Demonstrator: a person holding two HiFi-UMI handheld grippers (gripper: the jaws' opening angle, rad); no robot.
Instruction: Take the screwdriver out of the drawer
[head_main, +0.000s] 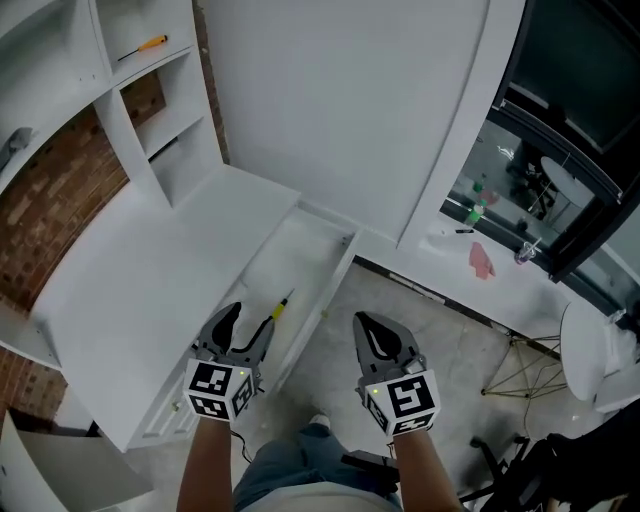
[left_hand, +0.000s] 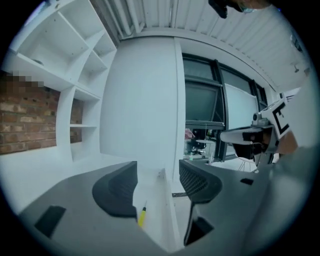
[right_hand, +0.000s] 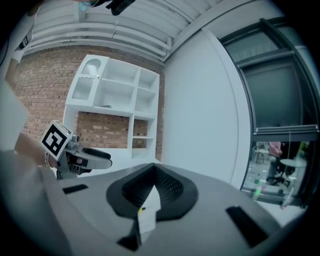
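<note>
The small screwdriver with a fat yellow handle and a thin dark metal stick (head_main: 282, 305) lies flat on the bottom of the open white drawer (head_main: 305, 250), near the end closest to me. My left gripper (head_main: 250, 322) is close to it and points along the drawer. Its jaws are spread wide apart and nothing is between them yet. My right gripper (head_main: 368, 325) is beside the drawer, out over the grey floor. Its jaws are pressed together and hold nothing. I think the screwdriver is light and hard, so it will not bend or break. The thin stick looks smooth and could slip or roll away. I would grab the yellow handle across its middle, because that gives the pads more to squeeze.
</note>
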